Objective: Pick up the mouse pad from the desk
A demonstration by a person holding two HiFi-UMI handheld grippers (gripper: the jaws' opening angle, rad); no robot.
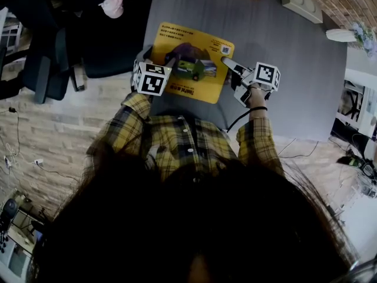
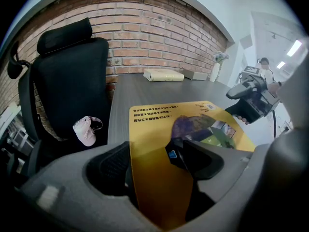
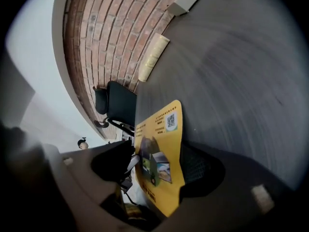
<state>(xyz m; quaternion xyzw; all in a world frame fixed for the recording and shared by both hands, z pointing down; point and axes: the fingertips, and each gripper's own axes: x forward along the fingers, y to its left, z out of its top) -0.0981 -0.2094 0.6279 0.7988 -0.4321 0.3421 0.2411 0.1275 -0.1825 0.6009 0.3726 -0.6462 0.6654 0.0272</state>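
Observation:
A yellow printed mouse pad (image 1: 191, 61) lies on the dark grey desk (image 1: 300, 81), right in front of me. My left gripper (image 1: 168, 61) is at the pad's near left corner. In the left gripper view the mouse pad (image 2: 149, 144) runs between the jaws, with the right finger (image 2: 195, 158) pressed on its top face, and that corner is tilted up. My right gripper (image 1: 231, 69) is at the pad's right edge. In the right gripper view the mouse pad (image 3: 161, 149) stands between wide jaws, and a gap shows on its left side.
A black office chair (image 1: 53, 69) stands left of the desk with a small pink object (image 2: 86, 129) on its seat. A cream book (image 2: 163, 75) and a grey box (image 1: 300, 2) lie at the desk's far edge by the brick wall. A vase (image 1: 353, 35) is at the far right.

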